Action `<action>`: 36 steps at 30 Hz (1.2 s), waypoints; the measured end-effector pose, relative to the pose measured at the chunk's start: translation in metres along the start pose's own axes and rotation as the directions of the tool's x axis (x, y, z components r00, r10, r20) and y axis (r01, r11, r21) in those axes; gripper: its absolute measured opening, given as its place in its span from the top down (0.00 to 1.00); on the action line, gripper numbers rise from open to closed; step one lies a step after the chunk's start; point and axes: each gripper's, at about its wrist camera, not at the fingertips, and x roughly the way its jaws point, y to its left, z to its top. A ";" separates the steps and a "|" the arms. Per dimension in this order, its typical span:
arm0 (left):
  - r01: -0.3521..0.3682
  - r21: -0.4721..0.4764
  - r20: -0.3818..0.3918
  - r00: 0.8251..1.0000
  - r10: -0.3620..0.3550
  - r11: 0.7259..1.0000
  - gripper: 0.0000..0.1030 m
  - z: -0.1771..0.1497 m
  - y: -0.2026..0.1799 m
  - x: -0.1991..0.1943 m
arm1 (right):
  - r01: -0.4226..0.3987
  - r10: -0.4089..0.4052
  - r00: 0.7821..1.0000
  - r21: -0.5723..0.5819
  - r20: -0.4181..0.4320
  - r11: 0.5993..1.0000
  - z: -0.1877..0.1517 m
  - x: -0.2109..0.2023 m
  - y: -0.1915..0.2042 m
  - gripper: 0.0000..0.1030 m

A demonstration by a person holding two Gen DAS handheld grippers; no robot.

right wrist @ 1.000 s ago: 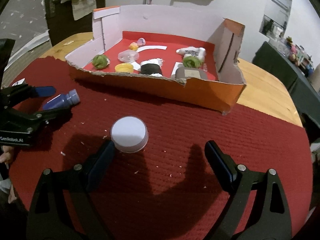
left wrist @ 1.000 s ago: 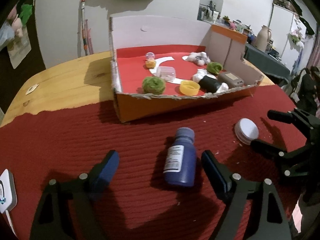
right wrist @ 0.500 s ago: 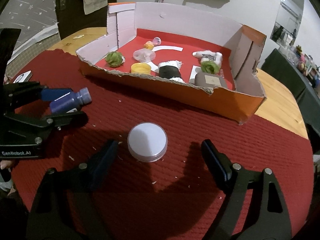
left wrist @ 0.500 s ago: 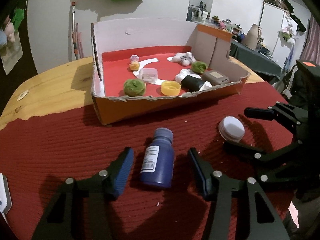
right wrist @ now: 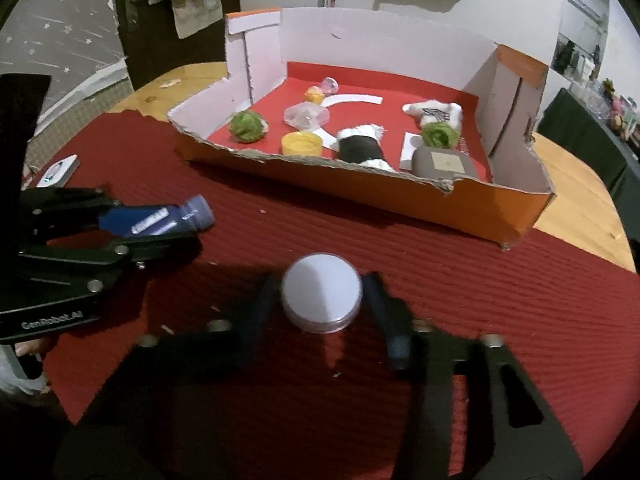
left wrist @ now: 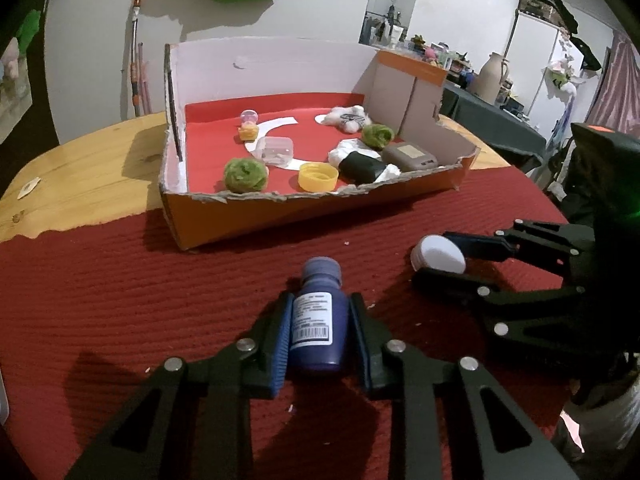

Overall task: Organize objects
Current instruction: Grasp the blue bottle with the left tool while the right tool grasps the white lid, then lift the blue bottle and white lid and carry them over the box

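Observation:
My left gripper is shut on a small blue bottle with a white label, lying on the red cloth; it also shows in the right wrist view. My right gripper has its fingers around a round white lid, pads close on both sides; the image is blurred. The lid shows between its fingers in the left wrist view. An orange cardboard tray with a red floor stands just beyond both.
The tray holds green balls, a yellow cap, a clear cup, a black roll, a grey box and white soft things. A white device lies at the cloth's left. Bare wooden table lies behind.
My left gripper has closed onto the blue bottle. My right gripper has moved forward and closed around the white lid.

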 end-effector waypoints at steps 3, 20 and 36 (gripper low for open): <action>0.000 -0.003 0.005 1.000 0.000 1.000 0.73 0.000 -0.002 -0.002 | 0.003 -0.003 1.000 -0.008 0.012 1.000 -0.001 -0.004 0.003 0.62; 0.019 0.017 0.033 0.999 -0.020 1.000 0.73 0.001 -0.014 -0.014 | -0.010 0.009 0.999 0.021 0.052 1.000 0.002 -0.025 0.000 0.62; 0.044 0.010 0.042 0.998 -0.044 0.999 0.73 0.007 -0.017 -0.021 | -0.041 0.039 0.998 0.043 0.045 0.998 0.002 -0.029 -0.003 0.62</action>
